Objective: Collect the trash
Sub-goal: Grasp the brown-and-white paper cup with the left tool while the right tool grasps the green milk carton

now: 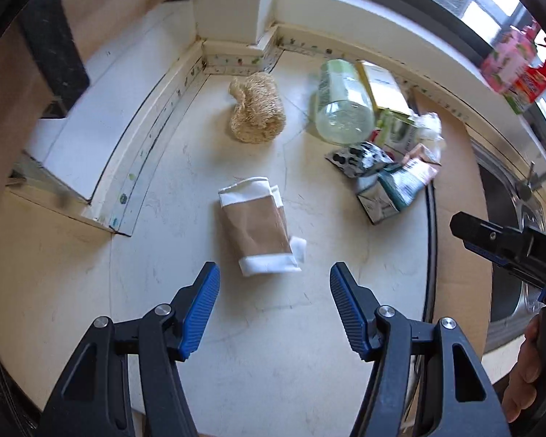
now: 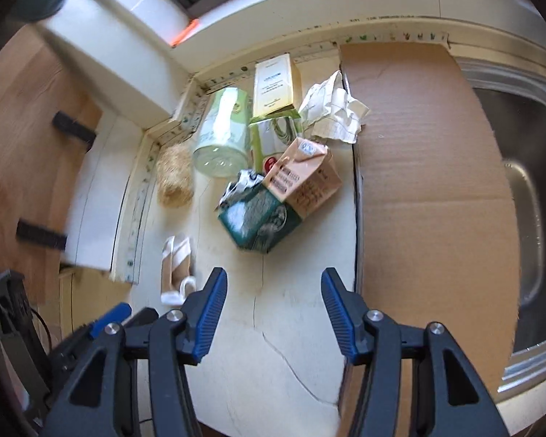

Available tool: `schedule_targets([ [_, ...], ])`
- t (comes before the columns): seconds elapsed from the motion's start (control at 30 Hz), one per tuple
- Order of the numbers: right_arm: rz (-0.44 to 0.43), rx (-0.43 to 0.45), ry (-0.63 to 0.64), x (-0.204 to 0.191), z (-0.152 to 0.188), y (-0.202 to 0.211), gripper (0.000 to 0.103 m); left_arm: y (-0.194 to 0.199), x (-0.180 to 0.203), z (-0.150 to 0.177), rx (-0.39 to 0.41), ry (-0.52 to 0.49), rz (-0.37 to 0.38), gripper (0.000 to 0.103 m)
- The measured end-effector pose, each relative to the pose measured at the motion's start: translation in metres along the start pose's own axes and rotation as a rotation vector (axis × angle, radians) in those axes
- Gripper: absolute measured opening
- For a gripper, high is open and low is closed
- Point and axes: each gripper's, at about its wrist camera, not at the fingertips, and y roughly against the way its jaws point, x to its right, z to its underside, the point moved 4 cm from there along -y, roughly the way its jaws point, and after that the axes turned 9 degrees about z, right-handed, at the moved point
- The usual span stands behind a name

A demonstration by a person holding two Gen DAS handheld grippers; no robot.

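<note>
Left wrist view is showing the left gripper (image 1: pixel 273 293) hanging wide and empty above a flattened paper cup (image 1: pixel 260 225) lying on the desk (image 1: pixel 200 346); light and crushable, it probably suits a pinch across its sides.

Print on cartons (image 2: pixel 302 178) blurred, unreadable; sink (image 2: pixel 527 189) partly under cardboard (image 2: pixel 418 182), cut off at edge.

The left gripper (image 1: pixel 275 284) hangs open-fingered above a brown paper bag (image 1: pixel 260 225) on the counter (image 1: pixel 163 255).
</note>
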Motion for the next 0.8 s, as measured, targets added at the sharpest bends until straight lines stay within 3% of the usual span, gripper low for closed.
schedule_targets([
  [0.07, -0.005, -0.022, -0.035, 0.002, -0.015, -0.013, 0.062, -0.010, -0.003, -0.008, -0.011, 0.018, 0.000, 0.061],
  [0.27, -0.023, -0.102, -0.140, 0.010, -0.042, -0.041, 0.064, -0.041, 0.000, -0.024, -0.053, 0.028, -0.017, 0.061],
  [0.53, -0.043, -0.172, -0.204, 0.010, -0.048, -0.065, 0.064, -0.069, 0.000, -0.031, -0.094, 0.051, -0.033, 0.061],
  [0.8, -0.030, -0.186, -0.212, 0.001, -0.052, -0.078, 0.065, -0.081, 0.000, -0.032, -0.102, 0.056, -0.042, 0.057],
])
